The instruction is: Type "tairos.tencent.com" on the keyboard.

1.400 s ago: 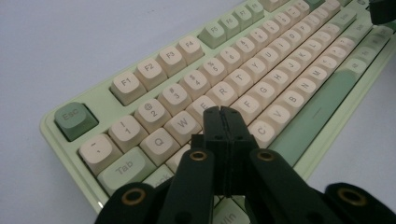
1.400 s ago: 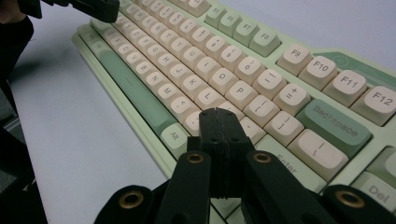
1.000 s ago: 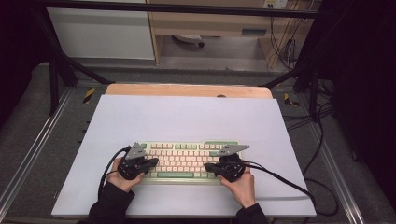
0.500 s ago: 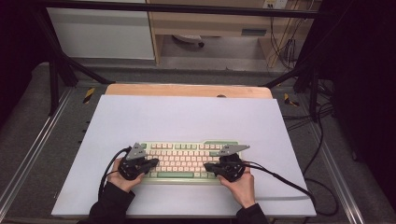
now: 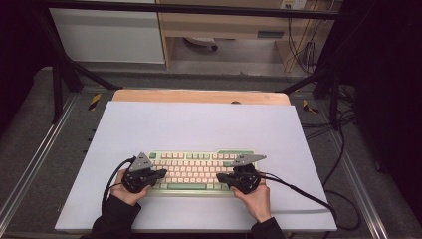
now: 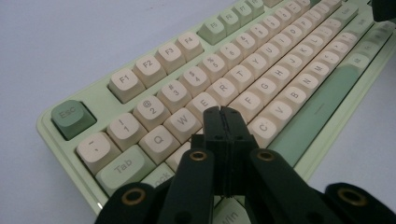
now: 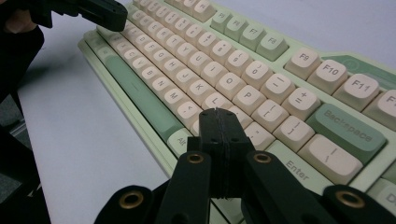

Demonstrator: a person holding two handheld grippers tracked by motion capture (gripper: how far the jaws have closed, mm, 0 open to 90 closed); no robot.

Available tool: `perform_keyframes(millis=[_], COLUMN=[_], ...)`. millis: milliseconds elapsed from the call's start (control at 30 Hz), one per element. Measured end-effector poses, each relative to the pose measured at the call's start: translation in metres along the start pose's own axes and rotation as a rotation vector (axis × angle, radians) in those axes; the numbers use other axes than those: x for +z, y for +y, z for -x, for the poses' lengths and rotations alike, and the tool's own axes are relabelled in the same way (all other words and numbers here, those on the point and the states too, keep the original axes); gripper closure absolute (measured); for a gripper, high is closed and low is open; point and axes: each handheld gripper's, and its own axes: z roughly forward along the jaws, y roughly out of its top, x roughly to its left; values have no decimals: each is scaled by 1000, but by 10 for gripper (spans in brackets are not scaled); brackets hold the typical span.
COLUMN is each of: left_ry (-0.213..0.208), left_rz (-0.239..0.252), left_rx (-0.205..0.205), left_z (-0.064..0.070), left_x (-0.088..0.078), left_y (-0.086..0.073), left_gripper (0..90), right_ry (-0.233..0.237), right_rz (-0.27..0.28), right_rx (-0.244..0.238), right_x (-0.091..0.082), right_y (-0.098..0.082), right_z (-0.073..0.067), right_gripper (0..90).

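A pale green keyboard (image 5: 199,172) with cream keys lies near the front of the white table mat (image 5: 199,124). My left gripper (image 5: 161,173) hovers over its left end, jaws shut with nothing between them; in the left gripper view its tips (image 6: 223,112) sit above the keyboard (image 6: 261,70) around the S and D keys. Over the right end my right gripper (image 5: 220,177) is shut too, empty. In the right gripper view its tips (image 7: 215,113) hang over the keyboard (image 7: 243,60) near the punctuation keys left of Enter, with the left gripper (image 7: 112,16) far off.
Black cables (image 5: 298,191) trail from both grippers over the mat's front. A wooden table edge (image 5: 199,96) shows behind the mat. Metal frame rails (image 5: 30,164) run along both sides, and cabinets (image 5: 109,35) stand beyond.
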Motion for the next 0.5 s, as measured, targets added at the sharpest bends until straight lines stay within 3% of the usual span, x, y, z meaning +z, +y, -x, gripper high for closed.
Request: perform_keyframes(millis=[500], left_ry=[-6], left_rz=[1], left_rx=[-11], left_z=[-2], left_x=[-4], left_y=[-4], left_gripper=[898], right_ry=[3], right_rz=[-15], right_rx=[-12], right_x=[15], right_y=[1], right_z=[-4], right_gripper=[900])
